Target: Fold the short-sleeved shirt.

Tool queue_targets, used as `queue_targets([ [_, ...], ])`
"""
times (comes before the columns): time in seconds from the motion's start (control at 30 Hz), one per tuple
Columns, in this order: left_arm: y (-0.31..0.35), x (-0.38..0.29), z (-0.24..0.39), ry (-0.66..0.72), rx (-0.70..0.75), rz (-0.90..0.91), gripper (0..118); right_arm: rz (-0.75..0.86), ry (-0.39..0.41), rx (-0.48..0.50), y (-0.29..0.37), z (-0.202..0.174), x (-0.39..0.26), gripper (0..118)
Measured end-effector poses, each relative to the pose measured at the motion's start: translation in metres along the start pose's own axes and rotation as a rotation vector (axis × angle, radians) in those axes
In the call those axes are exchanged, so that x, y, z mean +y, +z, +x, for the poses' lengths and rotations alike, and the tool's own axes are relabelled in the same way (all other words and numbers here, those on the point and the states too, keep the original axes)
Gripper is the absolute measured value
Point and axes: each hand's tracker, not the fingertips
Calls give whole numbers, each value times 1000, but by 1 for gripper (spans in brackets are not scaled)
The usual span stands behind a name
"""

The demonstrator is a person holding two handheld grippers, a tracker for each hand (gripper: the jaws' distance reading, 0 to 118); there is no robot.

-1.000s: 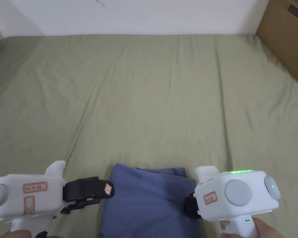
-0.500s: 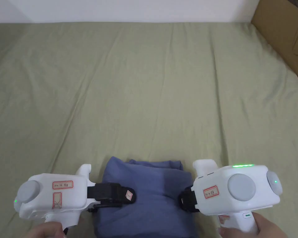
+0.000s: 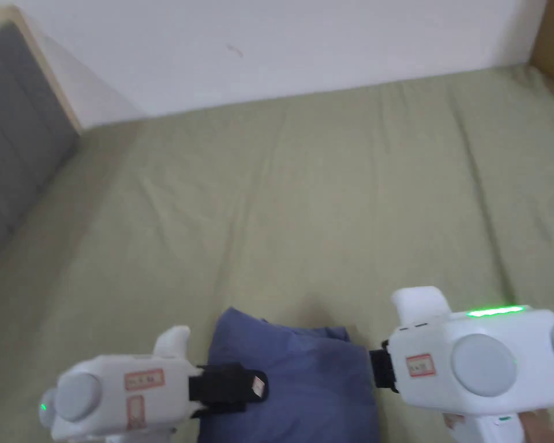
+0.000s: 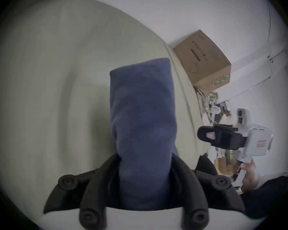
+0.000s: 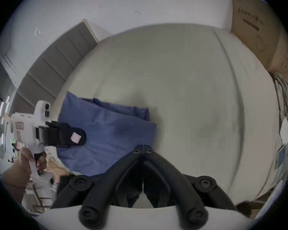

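The blue short-sleeved shirt (image 3: 310, 380) lies folded into a small thick rectangle near the front edge of the bed. My left gripper (image 3: 253, 387) reaches in from the left, and its black jaws clamp the shirt's left edge. In the left gripper view the folded shirt (image 4: 141, 109) runs up from between the jaws of the left gripper (image 4: 145, 157). My right gripper (image 3: 381, 369) hovers just off the shirt's right edge. The right gripper view has the right gripper (image 5: 143, 148) with its jaws closed together on nothing, and the shirt (image 5: 110, 130) to their left.
An olive-green sheet (image 3: 328, 202) covers the wide bed, lightly creased. A grey padded headboard (image 3: 10, 144) rises at the left against a white wall. A cardboard box (image 4: 201, 59) stands at the bed's right side, with clutter (image 5: 286, 117) below it.
My left gripper has slid right onto the shirt's left edge and closed on it. The right gripper has drawn back from the right edge. The head camera has swung left.
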Motion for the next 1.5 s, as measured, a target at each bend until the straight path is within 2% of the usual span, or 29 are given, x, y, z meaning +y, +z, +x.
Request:
queue_targets([
  [0.1,62,13,-35,4,128,42,26,60,9,123,-8,-57,11,1],
  [0.17,98,19,-56,-6,227,63,26,69,62,131,-17,-94,18,1],
  [0.27,144,31,-86,-9,378,74,26,76,67,142,-33,-140,23,1],
  [0.4,168,42,-114,-88,551,52,26,76,55,117,-56,-179,24,1],
  [0.5,173,47,-127,-153,690,33,27,81,53,125,-67,-193,23,1],
  [0.53,174,49,-133,-136,708,36,31,78,45,123,-69,-196,23,1],
  [0.6,177,55,-141,-134,764,46,48,63,45,129,-74,-198,23,1],
  [0.73,185,65,-148,-149,891,87,100,49,60,116,-78,-197,20,1],
  [0.77,187,66,-146,-147,907,97,117,50,60,113,-79,-195,20,1],
  [0.8,188,66,-144,-147,934,107,118,51,61,108,-78,-195,20,1],
  [0.83,188,66,-138,-203,945,144,118,55,62,99,-77,-194,20,1],
  [0.87,187,64,-135,-196,989,124,118,58,62,94,-77,-193,20,1],
  [1.0,177,48,-111,-313,1124,102,118,80,53,94,-70,-191,21,1],
  [1.03,176,43,-105,-328,1141,97,115,88,59,98,-67,-191,20,1],
  [1.07,174,39,-97,-324,1117,94,99,98,68,102,-62,-192,19,1],
  [1.1,171,34,-87,-329,1086,103,77,111,76,106,-58,-191,18,1],
  [1.17,164,26,-65,-299,1007,139,7,133,85,118,-50,-187,16,1],
  [1.3,137,13,-20,-250,915,232,5,156,104,131,-31,-170,13,1],
  [1.47,94,1,77,-336,788,467,4,282,120,135,15,-119,14,1],
  [1.5,86,0,98,-342,750,517,4,307,116,96,28,-106,15,1],
])
